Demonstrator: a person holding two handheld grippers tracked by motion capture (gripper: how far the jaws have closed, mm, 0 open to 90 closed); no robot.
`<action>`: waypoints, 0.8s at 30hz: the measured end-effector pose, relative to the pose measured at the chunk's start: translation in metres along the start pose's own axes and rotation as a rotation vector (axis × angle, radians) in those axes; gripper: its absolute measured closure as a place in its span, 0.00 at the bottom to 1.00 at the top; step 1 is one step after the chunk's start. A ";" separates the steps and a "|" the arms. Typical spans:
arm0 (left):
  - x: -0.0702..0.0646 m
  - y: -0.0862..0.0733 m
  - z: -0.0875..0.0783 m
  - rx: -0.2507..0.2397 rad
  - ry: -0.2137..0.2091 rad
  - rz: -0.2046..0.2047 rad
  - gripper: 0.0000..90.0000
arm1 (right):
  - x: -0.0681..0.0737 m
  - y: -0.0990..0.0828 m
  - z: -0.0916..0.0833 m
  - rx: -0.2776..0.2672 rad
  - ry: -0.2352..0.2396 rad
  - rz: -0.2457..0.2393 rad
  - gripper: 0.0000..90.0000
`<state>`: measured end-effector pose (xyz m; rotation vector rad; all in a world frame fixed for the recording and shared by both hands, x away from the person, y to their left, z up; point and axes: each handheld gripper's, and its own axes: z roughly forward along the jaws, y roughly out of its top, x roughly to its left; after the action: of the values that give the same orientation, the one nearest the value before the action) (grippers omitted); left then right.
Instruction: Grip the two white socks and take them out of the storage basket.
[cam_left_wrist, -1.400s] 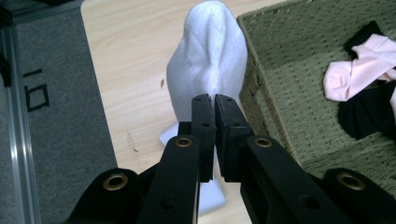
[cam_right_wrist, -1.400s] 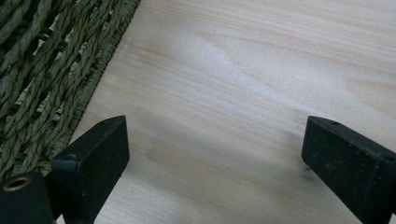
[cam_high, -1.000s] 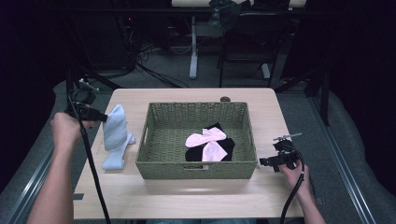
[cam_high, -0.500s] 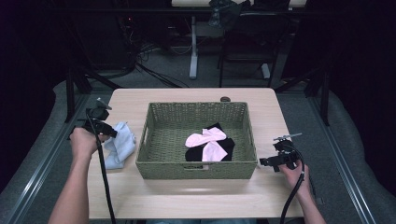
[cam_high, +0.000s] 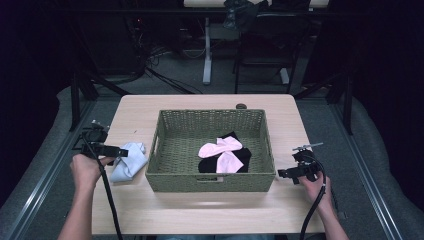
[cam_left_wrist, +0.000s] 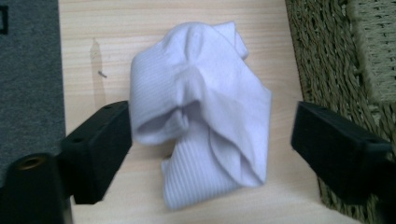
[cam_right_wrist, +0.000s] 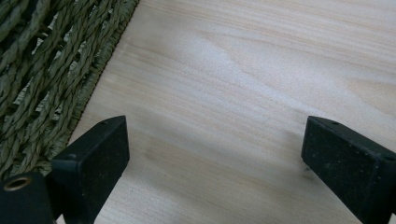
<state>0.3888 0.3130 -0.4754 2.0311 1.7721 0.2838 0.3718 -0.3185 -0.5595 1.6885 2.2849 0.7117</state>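
The left gripper (cam_left_wrist: 210, 135) is standing with its fingers (cam_left_wrist: 95, 149) spread wide and holding nothing. The crumpled pale-blue ribbed fabric sock (cam_left_wrist: 201, 116) is lying on the light wooden tabletop (cam_left_wrist: 84, 56) between them, its folded edge touching or nearly touching the inner face of the left finger and well clear of the right finger. A second ago this sock was hanging raised above the tabletop; half a second ago it was coming down beside the olive-green woven wicker basket (cam_high: 212, 150). It is now resting released, just outside the basket wall beyond the right finger.

The right gripper (cam_right_wrist: 215, 158) is idling with fingers equally wide, empty, over bare tabletop, the basket wall beyond its left finger.

Inside the basket, a pink sock (cam_high: 222, 152) is lying on a black sock (cam_high: 240, 155). Judgement: the pale sock is being sorted or folded outside the basket, and a fresh grasp is being set up.
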 end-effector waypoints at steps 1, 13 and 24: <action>0.000 0.000 0.000 0.000 0.000 0.000 0.08 | 0.000 0.000 0.000 0.000 0.000 0.000 0.08; -0.013 -0.054 -0.002 -0.055 -0.014 0.009 0.00 | 0.002 0.000 0.001 0.006 -0.006 0.001 0.08; -0.020 -0.099 0.021 -0.102 0.045 -0.009 0.00 | 0.002 0.000 0.001 0.011 -0.007 -0.002 0.08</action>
<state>0.3062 0.2984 -0.5352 1.9590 1.7559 0.4123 0.3719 -0.3164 -0.5604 1.6908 2.2898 0.6931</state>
